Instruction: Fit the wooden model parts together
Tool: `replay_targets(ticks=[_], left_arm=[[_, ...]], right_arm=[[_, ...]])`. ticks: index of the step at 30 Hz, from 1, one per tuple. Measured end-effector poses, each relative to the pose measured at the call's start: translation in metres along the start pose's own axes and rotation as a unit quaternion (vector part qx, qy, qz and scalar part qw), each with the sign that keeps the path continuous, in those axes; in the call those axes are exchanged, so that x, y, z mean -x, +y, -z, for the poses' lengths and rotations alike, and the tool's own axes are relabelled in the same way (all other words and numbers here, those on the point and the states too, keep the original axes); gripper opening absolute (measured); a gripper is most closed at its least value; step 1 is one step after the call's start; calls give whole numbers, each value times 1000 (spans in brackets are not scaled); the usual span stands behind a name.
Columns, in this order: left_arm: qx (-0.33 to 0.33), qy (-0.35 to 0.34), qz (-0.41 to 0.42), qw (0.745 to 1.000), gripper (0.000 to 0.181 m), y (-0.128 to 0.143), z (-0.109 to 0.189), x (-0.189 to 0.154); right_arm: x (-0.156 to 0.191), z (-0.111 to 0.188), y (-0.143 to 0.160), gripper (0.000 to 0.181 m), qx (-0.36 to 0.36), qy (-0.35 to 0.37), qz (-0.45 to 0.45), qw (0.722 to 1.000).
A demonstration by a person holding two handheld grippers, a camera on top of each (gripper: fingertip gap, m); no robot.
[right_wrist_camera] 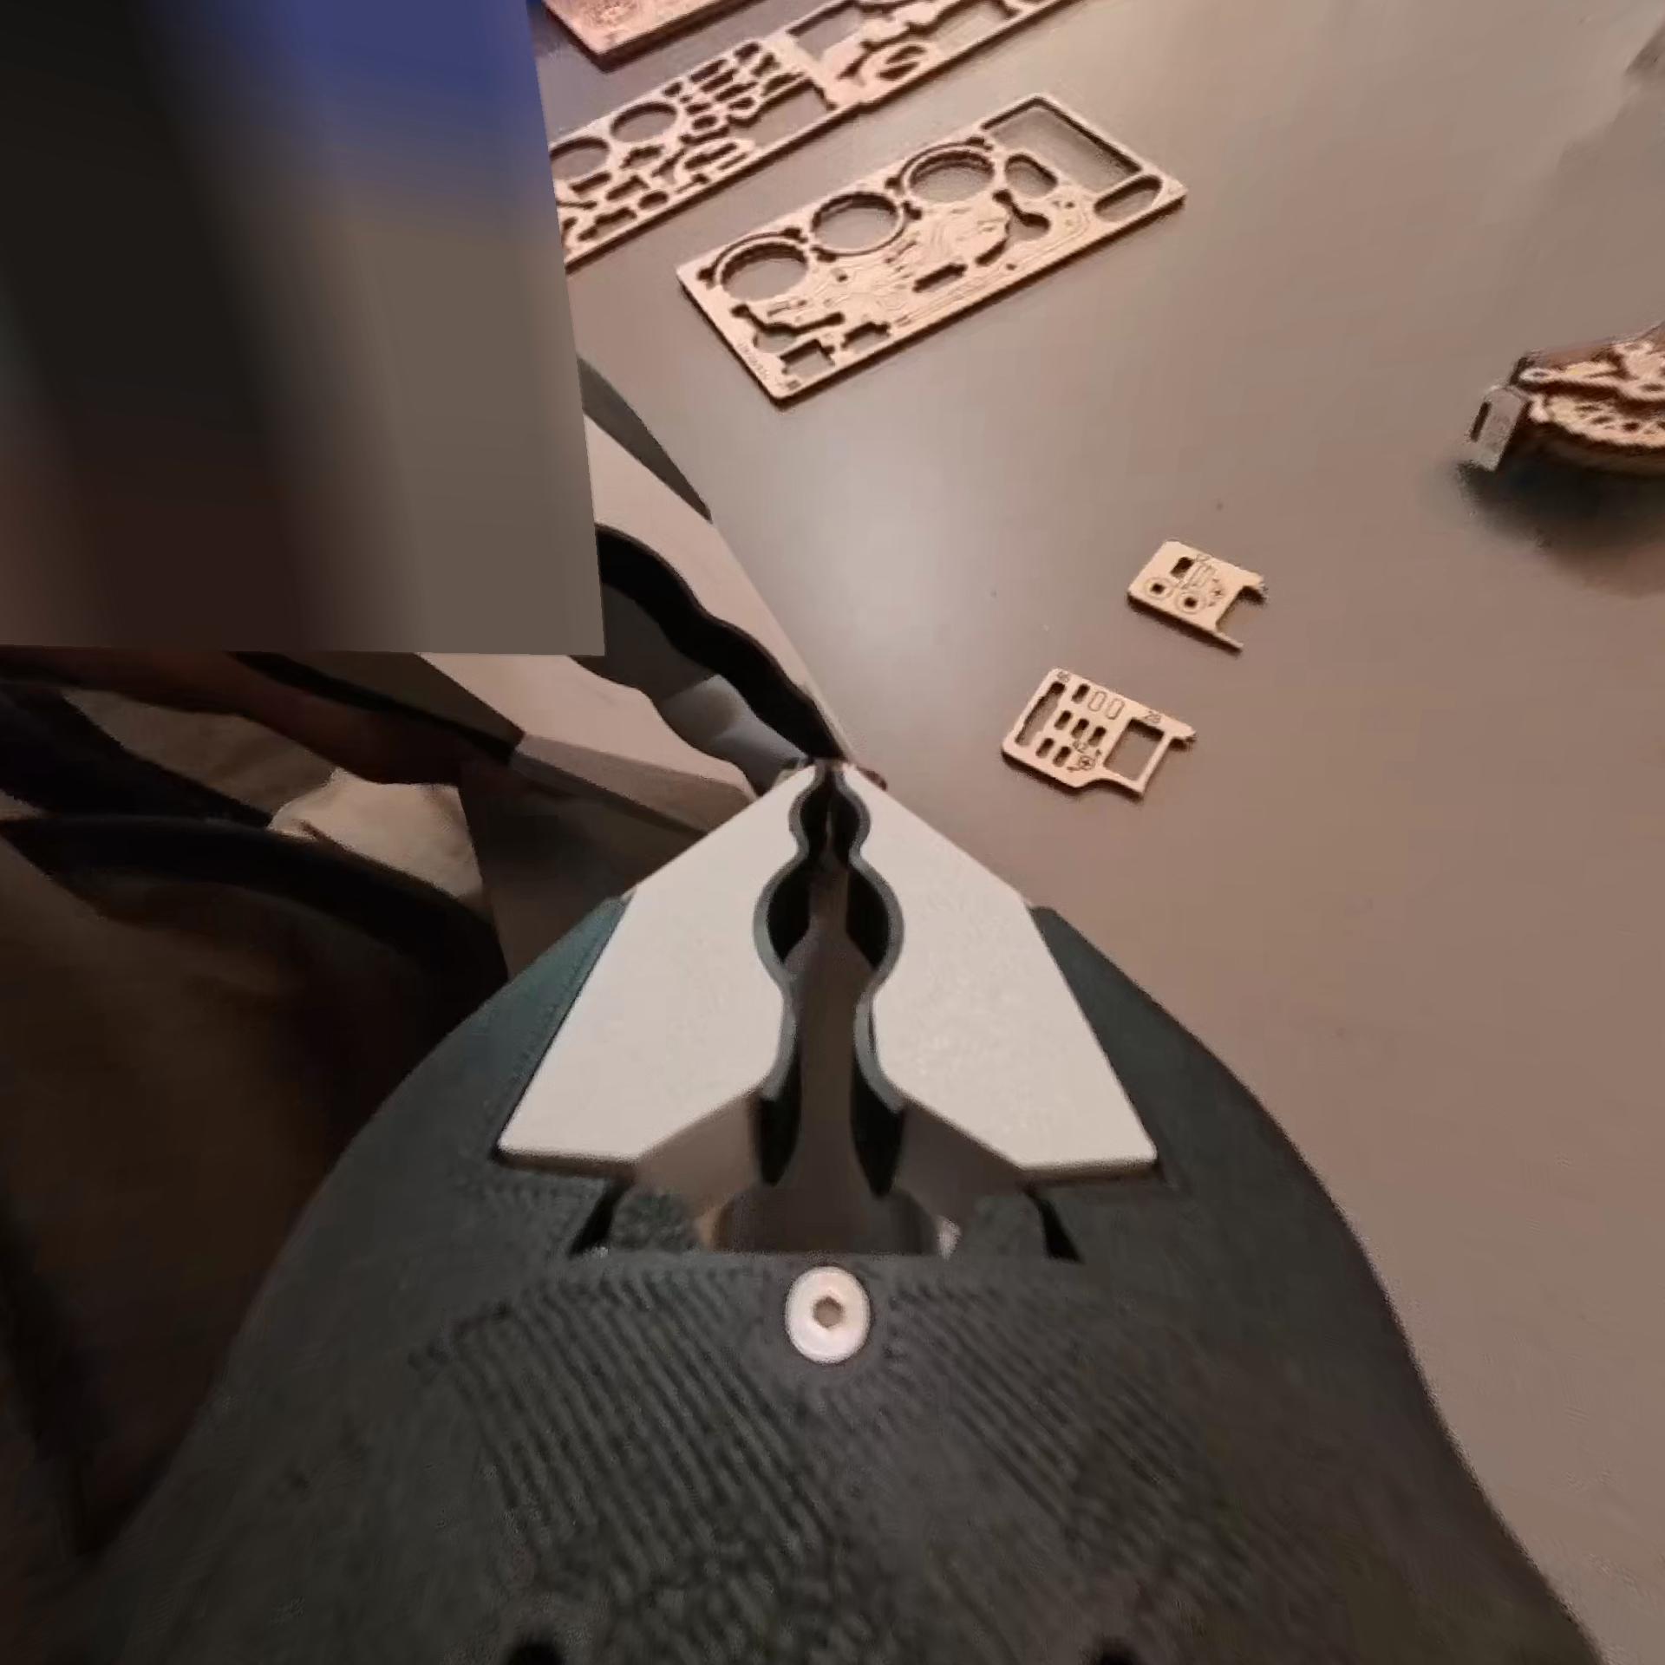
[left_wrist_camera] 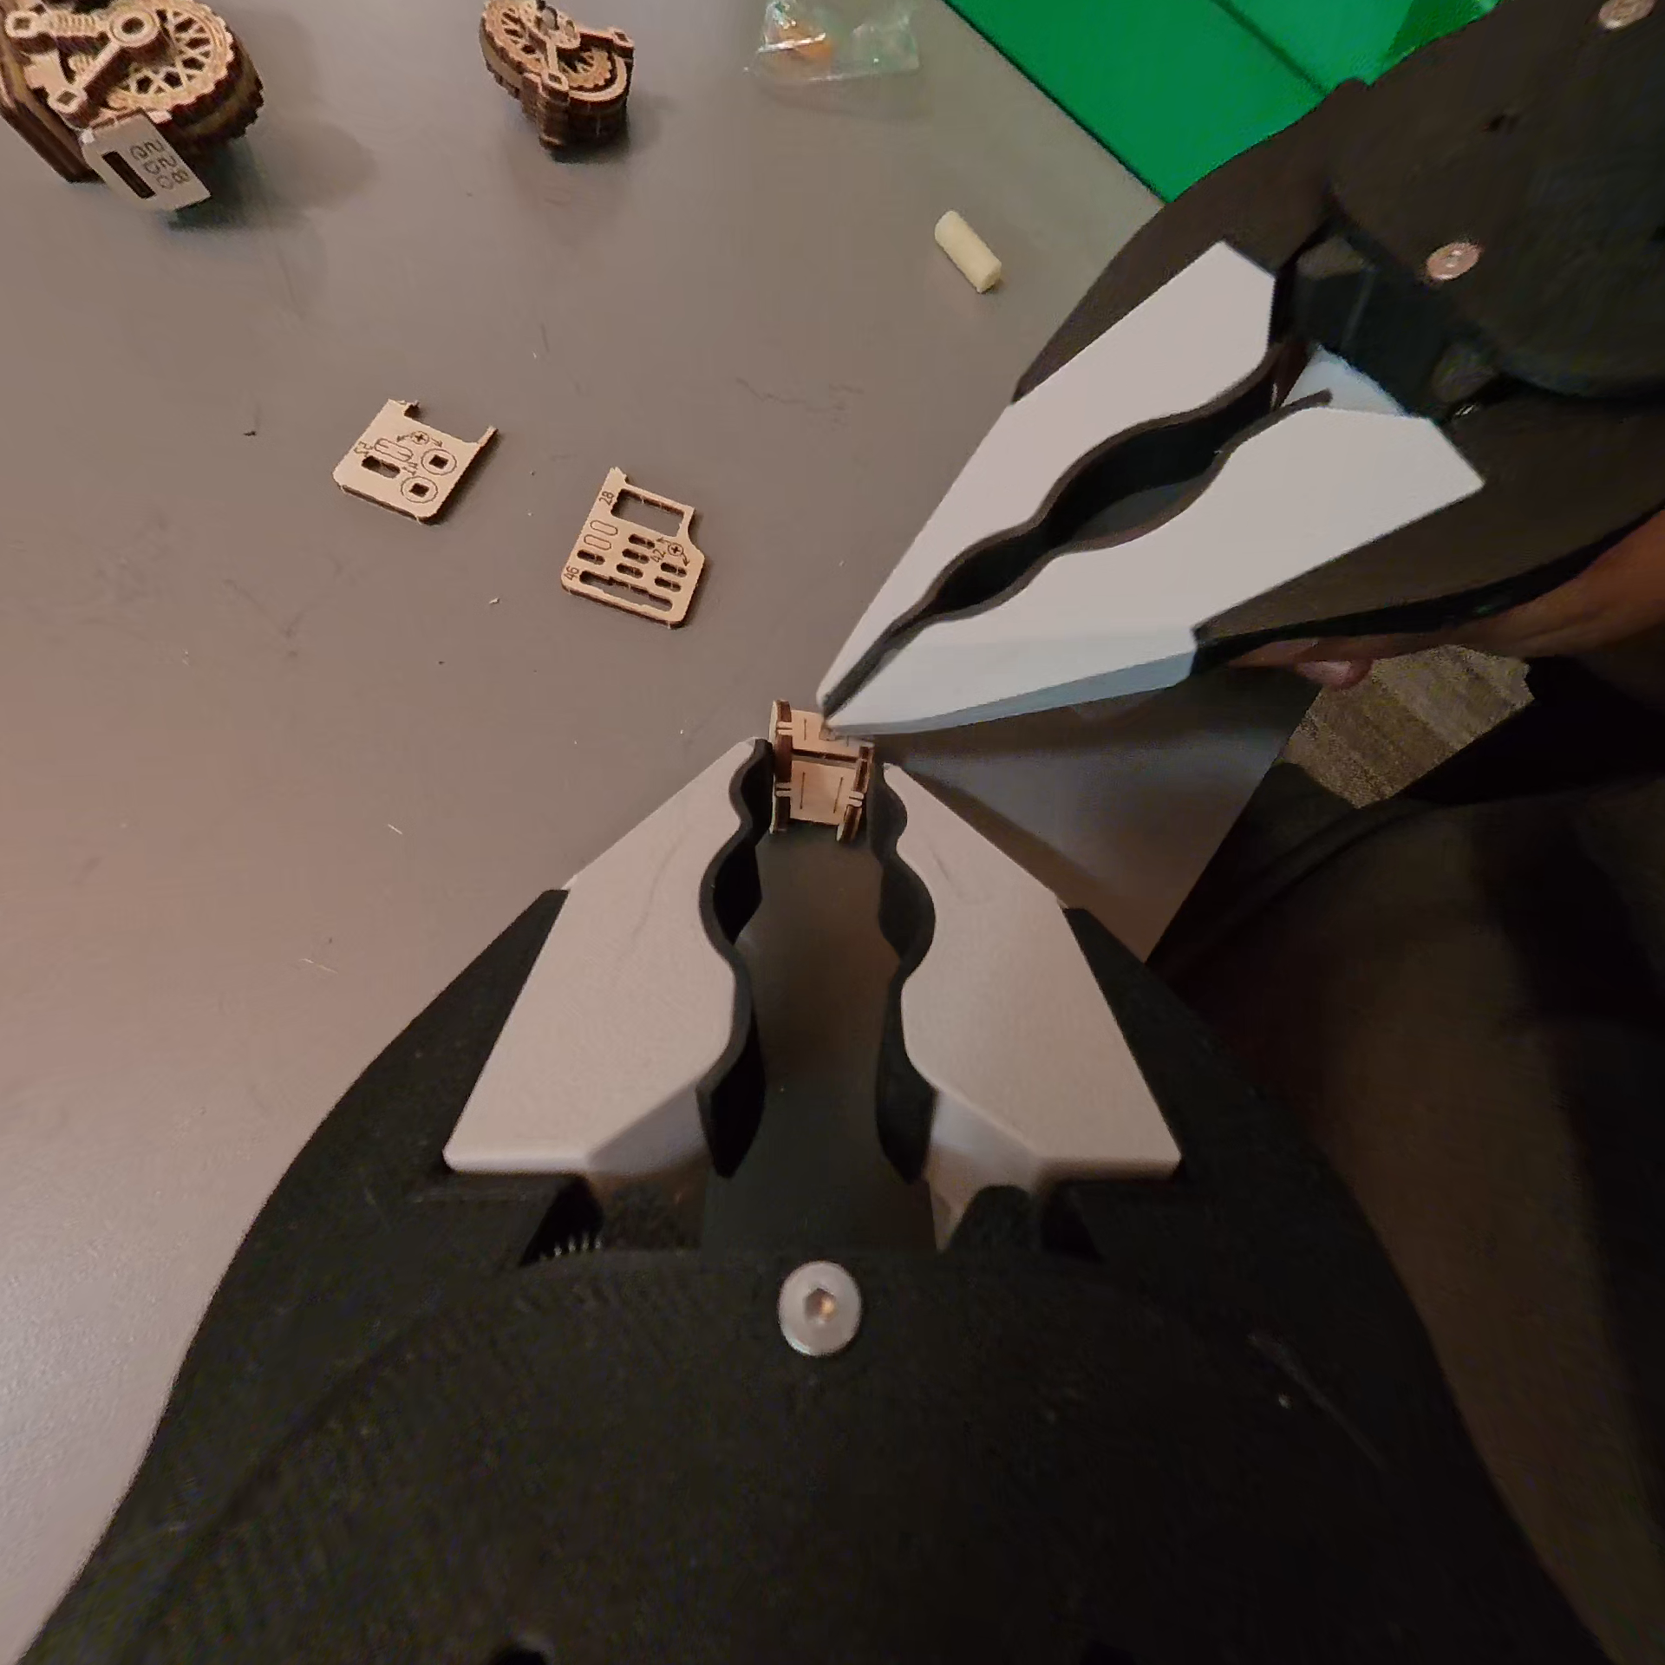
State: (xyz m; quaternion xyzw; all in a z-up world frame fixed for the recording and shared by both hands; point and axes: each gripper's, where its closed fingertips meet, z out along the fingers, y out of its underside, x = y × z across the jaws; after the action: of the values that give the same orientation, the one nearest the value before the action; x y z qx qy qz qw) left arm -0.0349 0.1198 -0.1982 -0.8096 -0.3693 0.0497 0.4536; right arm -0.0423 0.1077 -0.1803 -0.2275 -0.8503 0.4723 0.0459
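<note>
My left gripper [left_wrist_camera: 820, 761] is shut on a small box-shaped wooden assembly [left_wrist_camera: 822, 784] and holds it at its fingertips, just above the grey table [left_wrist_camera: 225, 766] near the table's edge. My right gripper [left_wrist_camera: 829, 714] comes in from the upper right with its jaws closed, and its tips touch the top corner of the assembly. In the right wrist view the right gripper [right_wrist_camera: 824, 768] is shut, and whether anything thin sits between its tips cannot be made out. The assembly is hidden there behind the tips. Part of the left gripper's fingers [right_wrist_camera: 712, 631] shows beyond them.
Two flat loose wooden parts lie left of the grippers, one plain [left_wrist_camera: 414, 461] and one slotted [left_wrist_camera: 635, 550]. Two built wooden models [left_wrist_camera: 126, 81] [left_wrist_camera: 554, 63], a plastic bag [left_wrist_camera: 838, 36] and a white stick [left_wrist_camera: 968, 252] lie farther back. Punched-out wooden sheets [right_wrist_camera: 928, 243] lie beyond. My left and right fingertips are right by each other.
</note>
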Motion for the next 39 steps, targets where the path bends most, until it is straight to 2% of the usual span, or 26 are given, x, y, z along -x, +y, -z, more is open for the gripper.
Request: replay_targets(ticks=[4, 7, 12, 17, 22, 25, 31, 34, 39], left_arm=[[0, 0, -1, 1000, 20, 0, 0, 0], [0, 0, 0, 1000, 20, 0, 0, 0], [0, 0, 0, 1000, 20, 0, 0, 0], [0, 0, 0, 1000, 20, 0, 0, 0], [0, -1, 0, 1000, 20, 0, 0, 0], [0, 0, 0, 1000, 20, 0, 0, 0], [0, 0, 0, 1000, 20, 0, 0, 0], [0, 0, 1, 1000, 20, 0, 0, 0], [0, -1, 1, 1000, 20, 0, 0, 0]], right_arm=[[-5, 10, -15, 0, -35, 11, -1, 999], [-5, -2, 6, 0, 16, 10, -4, 1000], [-1, 14, -22, 0, -52, 7, 12, 999], [-3, -1, 1, 0, 11, 27, 35, 999], [1, 8, -15, 0, -29, 11, 22, 999], [1, -2, 0, 0, 13, 22, 42, 999], [-1, 8, -15, 0, -27, 14, 20, 999], [1, -1, 1, 0, 15, 8, 31, 999], [-1, 10, -17, 0, -26, 9, 23, 999]])
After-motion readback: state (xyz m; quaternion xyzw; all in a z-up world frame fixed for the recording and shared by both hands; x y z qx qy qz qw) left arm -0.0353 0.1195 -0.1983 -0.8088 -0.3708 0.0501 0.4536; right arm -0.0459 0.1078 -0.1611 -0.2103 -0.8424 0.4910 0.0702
